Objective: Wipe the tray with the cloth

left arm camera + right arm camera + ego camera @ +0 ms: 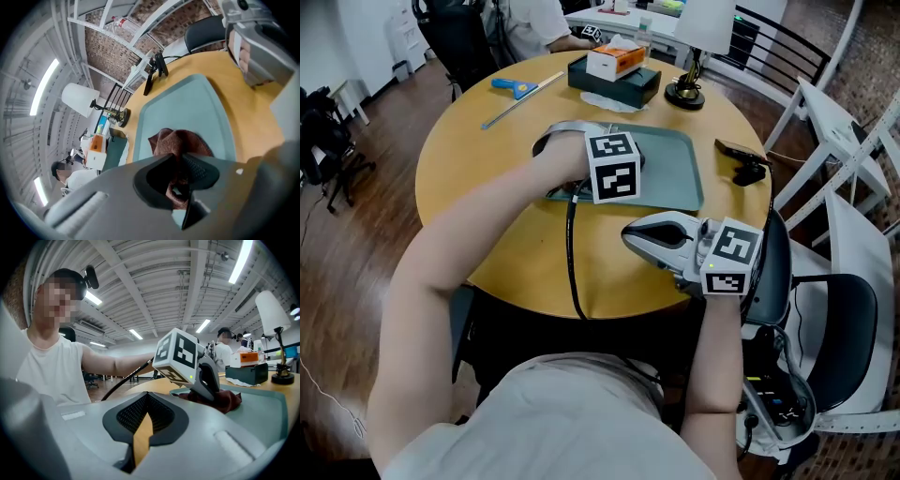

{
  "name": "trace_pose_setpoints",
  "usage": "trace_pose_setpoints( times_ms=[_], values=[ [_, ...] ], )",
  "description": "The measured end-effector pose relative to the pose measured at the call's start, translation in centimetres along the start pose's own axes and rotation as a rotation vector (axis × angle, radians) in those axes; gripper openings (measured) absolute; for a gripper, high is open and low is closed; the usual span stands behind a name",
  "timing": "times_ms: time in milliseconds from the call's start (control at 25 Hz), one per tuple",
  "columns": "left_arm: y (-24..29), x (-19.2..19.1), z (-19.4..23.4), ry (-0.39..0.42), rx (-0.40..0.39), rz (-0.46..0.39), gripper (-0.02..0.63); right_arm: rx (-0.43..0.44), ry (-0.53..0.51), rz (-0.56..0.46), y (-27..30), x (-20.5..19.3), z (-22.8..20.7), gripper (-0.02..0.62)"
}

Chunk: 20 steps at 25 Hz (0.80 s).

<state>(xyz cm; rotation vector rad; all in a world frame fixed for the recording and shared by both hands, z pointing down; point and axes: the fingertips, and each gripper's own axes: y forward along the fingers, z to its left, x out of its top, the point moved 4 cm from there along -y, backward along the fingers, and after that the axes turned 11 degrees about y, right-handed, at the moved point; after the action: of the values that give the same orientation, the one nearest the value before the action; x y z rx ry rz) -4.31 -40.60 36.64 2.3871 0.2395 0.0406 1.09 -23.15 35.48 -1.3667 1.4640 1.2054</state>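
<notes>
Grey left claw (180,161), matching right claw (146,404), marker cubes (614,167) (green light on each), black cable (572,253), white top (562,412)

Item one: a grey-green rectangular plastic tray (677,176) (187,105) (268,405) with rounded corners and a low raised rim. It lies flat on the round wooden table (483,150), about mid-table, towards the right. Its visible surface is bare.

Item two: a dark reddish-brown cloth (174,143) (230,401), crumpled into folds. It rests on the left half of the tray, pinched at one bunched edge by the left gripper (179,180).
</notes>
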Motion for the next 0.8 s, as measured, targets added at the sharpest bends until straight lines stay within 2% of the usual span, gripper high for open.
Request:
trace_pose_setpoints(
  times_ms=[160, 280, 600, 800],
  values=[
    [-1.9, 1.2, -1.6, -0.021, -0.080, -0.062, 0.063, 0.001, 0.002, 0.001, 0.0, -0.1, 0.0, 0.002],
    [-2.4, 1.7, -1.9, -0.022, -0.103, -0.080, 0.063, 0.000, 0.002, 0.003, 0.0, -0.2, 0.0, 0.002],
    [-2.1, 4.4, -1.8, -0.016, -0.114, -0.126, 0.063, 0.000, 0.000, 0.003, 0.0, -0.2, 0.1, 0.002],
    [-0.6, 4.6, -0.9, -0.006, -0.084, -0.104, 0.063, -0.003, -0.003, 0.008, 0.1, -0.1, 0.1, 0.002]
  ],
)
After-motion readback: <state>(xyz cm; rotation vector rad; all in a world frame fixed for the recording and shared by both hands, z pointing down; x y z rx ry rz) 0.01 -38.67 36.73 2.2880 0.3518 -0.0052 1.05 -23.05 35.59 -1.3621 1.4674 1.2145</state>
